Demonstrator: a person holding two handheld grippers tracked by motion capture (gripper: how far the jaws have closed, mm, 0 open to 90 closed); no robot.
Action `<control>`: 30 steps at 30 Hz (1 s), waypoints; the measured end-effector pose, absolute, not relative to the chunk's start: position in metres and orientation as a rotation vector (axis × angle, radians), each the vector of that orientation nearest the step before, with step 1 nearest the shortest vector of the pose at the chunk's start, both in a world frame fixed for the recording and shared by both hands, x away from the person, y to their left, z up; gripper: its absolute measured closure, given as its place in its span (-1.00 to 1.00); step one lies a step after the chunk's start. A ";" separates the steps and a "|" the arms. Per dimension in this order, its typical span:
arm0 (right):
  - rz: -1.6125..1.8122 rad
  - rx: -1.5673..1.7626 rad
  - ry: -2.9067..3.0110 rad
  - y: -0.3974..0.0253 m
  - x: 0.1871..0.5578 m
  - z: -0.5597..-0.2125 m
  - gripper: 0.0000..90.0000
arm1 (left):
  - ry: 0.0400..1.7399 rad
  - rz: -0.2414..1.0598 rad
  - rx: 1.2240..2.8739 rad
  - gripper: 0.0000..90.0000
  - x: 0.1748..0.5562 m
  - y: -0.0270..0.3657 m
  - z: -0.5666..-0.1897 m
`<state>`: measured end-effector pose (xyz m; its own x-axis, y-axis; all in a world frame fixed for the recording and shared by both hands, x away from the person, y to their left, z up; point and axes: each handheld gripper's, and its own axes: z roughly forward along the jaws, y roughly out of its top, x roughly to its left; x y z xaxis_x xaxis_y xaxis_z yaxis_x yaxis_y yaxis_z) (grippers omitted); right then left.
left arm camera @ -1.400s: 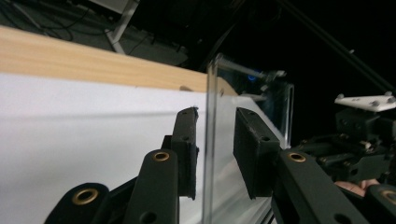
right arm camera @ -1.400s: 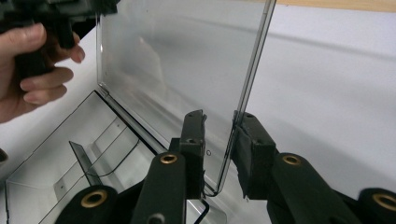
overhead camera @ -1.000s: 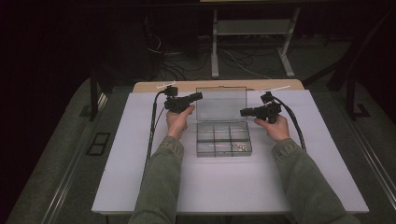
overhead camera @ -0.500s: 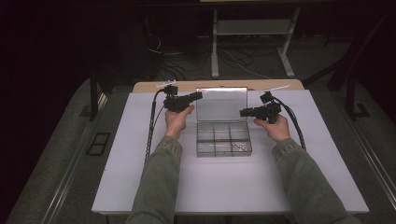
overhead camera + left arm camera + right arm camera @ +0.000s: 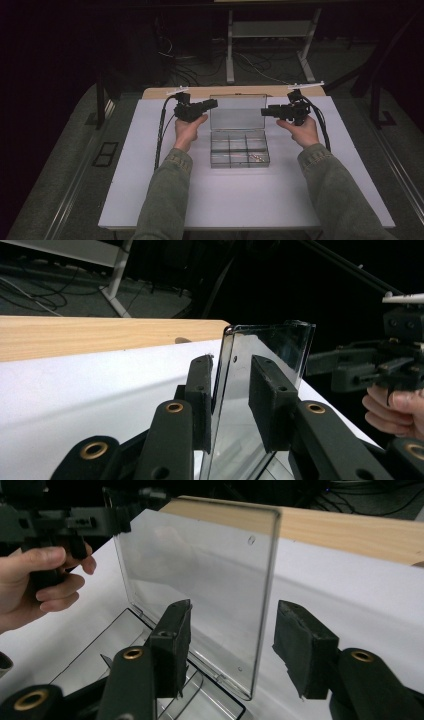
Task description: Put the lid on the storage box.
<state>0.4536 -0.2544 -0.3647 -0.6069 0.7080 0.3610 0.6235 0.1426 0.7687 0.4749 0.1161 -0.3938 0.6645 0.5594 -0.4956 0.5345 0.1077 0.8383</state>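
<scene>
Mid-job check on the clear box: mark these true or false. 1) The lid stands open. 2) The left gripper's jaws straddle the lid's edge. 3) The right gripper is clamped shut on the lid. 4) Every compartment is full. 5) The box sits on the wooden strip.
1) True: the lid stands upright.
2) True: the left gripper has a jaw on each side of the lid, with a gap.
3) False: the right gripper is open around the lid's edge.
4) False: the small parts lie in one near compartment.
5) False: the box sits on the white table.
</scene>
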 end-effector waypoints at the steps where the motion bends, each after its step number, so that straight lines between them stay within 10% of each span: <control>1: 1.476 1.347 2.303 -0.255 0.453 -0.361 0.04 | 0.938 0.021 1.533 0.55 0.474 0.116 -0.393; 14: 1.464 1.269 2.291 -0.250 0.457 -0.318 0.09 | 0.887 0.037 1.570 0.53 0.463 0.118 -0.390; 21: 1.465 1.271 2.264 -0.238 0.461 -0.299 0.94 | 0.874 0.019 1.558 0.51 0.455 0.119 -0.388; 30: 1.333 1.269 2.289 -0.219 0.461 -0.301 0.98 | 0.839 0.030 1.577 0.47 0.443 0.121 -0.386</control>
<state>0.4613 -0.2192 -0.3007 -0.6096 0.7588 0.2294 0.5740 0.2230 0.7879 0.4432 0.1206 -0.3863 0.7319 0.5196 -0.4409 0.4871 0.0536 0.8717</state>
